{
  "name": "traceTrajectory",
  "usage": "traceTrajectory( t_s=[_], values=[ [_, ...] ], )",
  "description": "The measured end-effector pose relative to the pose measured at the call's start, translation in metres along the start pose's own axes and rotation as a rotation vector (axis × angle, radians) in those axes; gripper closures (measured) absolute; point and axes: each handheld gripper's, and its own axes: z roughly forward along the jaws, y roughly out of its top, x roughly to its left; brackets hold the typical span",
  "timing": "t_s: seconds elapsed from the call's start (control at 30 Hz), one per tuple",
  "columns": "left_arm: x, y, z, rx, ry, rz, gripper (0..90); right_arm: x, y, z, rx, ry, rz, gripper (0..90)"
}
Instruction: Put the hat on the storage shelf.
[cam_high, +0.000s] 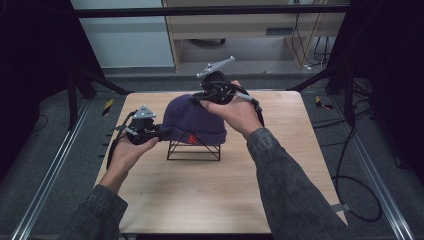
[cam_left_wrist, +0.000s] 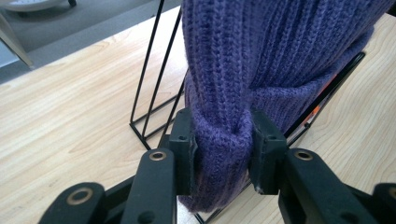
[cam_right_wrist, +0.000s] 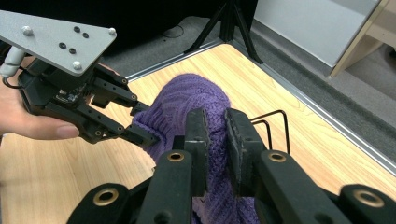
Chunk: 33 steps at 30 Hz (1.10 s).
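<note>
Left gripper view: the black pads (cam_left_wrist: 187, 149) are clamped on a bunched fold of the purple hat's (cam_left_wrist: 261, 65) turned-up cuff, the ribbed knit squeezed between them. In the right gripper view, the right gripper (cam_right_wrist: 215, 140) is likewise pinched shut on knit at the opposite side of the hat (cam_right_wrist: 187, 100), with the left gripper (cam_right_wrist: 140, 133) seen farther off under its grey three-cornered plate.

From the high view, the left gripper (cam_high: 161, 132) is seen gripping the hat (cam_high: 192, 120) at its left edge and the right gripper (cam_high: 200, 98) at its far right edge. The hat is draped over a black wire stand (cam_high: 194, 150), which sits near the middle of the table (cam_high: 210, 200). One hat, one stand and two grippers are counted. A small red mark is carried on the near cuff.

The tabletop is square, of pale wood grain. Grey floor is seen around it, with metal rails at left and right, black cables at the right, and pale wooden furniture against the far wall. Both forearms are covered by grey denim sleeves (cam_high: 295, 195).
</note>
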Motion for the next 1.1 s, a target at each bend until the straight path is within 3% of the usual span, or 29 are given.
traceTrajectory(
  t_s=[0.43,0.77,0.87,1.1],
  values=[
    [0.000,-0.015,0.001,0.030,0.006,-0.012,63.8,0.013,-0.014,0.010,-0.003,-0.009,0.028,79.9],
    [0.007,-0.030,0.011,0.038,-0.007,-0.051,61.7,0.020,-0.015,0.021,0.040,-0.009,0.002,79.9],
    [0.010,-0.035,0.011,0.044,-0.013,-0.063,61.2,0.022,-0.018,0.027,0.040,0.007,-0.015,79.9],
    [0.011,-0.046,0.007,0.054,-0.015,-0.076,58.4,0.029,-0.019,0.035,0.072,-0.010,-0.025,80.2]
  ],
)
